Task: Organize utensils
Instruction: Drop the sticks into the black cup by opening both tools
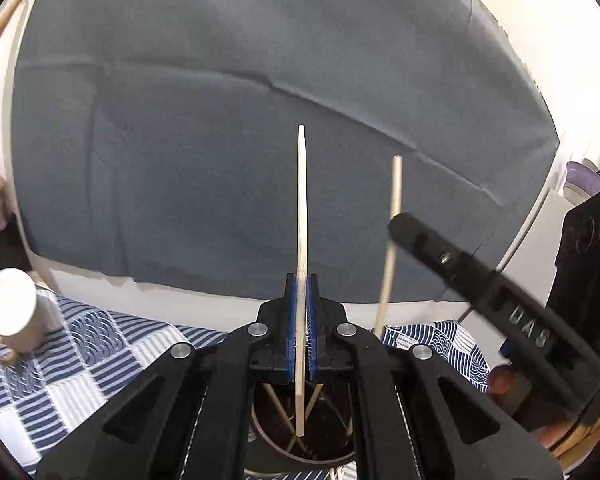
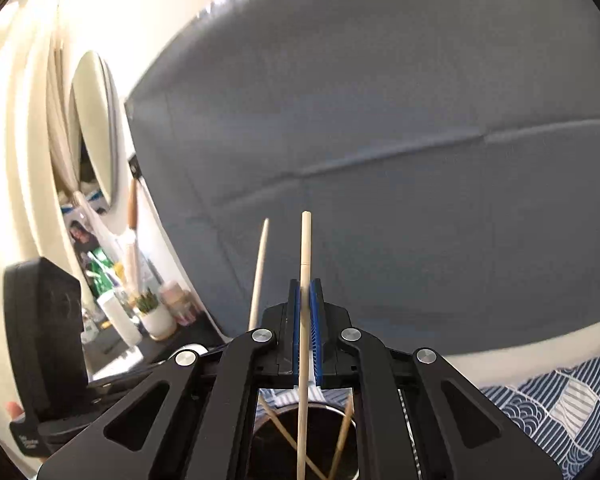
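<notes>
My left gripper (image 1: 301, 300) is shut on a flat pale wooden stick (image 1: 301, 200) held upright; its lower end hangs in the mouth of a round dark metal holder (image 1: 300, 446) that has several thin sticks in it. My right gripper (image 2: 306, 300) is shut on a round wooden chopstick (image 2: 305, 248), also upright over the same holder (image 2: 304, 440). In the left wrist view the right gripper (image 1: 480, 276) shows as a black body at the right with its chopstick (image 1: 394, 216). In the right wrist view the left gripper's stick (image 2: 260, 264) stands just left.
A blue and white patterned cloth (image 1: 80, 360) covers the table under the holder. A paper cup (image 1: 12, 308) stands at the left. A grey fabric panel (image 1: 260, 100) fills the background. Jars, a white bottle and a small potted plant (image 2: 152, 312) sit on a counter at left.
</notes>
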`<action>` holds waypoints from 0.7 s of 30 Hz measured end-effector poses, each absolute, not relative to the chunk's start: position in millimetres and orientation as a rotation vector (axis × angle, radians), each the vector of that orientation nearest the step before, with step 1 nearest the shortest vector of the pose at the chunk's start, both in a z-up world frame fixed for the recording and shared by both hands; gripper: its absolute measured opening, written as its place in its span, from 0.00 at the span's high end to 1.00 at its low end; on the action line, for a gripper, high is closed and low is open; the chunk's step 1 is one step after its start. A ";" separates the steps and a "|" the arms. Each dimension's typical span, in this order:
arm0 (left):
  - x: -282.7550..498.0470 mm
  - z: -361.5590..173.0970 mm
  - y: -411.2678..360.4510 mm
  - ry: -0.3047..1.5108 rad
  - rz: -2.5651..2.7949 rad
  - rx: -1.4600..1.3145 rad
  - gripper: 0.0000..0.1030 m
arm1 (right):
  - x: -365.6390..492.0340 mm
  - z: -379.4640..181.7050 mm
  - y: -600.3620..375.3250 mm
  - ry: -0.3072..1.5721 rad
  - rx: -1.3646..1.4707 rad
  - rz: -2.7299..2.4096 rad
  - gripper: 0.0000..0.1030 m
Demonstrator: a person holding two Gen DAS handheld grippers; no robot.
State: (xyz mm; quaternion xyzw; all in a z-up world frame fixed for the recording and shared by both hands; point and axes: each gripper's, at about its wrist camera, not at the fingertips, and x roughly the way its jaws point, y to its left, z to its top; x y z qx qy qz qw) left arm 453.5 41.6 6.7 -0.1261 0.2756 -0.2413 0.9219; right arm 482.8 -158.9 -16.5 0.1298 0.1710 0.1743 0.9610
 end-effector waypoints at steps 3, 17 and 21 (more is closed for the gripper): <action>457.9 -10.7 33.4 0.590 -0.509 -0.272 0.95 | 484.5 -32.1 -157.2 0.403 0.262 0.332 0.95; 422.4 -28.9 41.1 0.633 -0.566 -0.263 0.93 | 462.9 -59.8 -151.1 0.575 0.145 0.291 0.92; 410.1 -21.3 50.6 0.626 -0.564 -0.241 0.74 | 454.5 -55.6 -155.5 0.592 0.127 0.274 0.80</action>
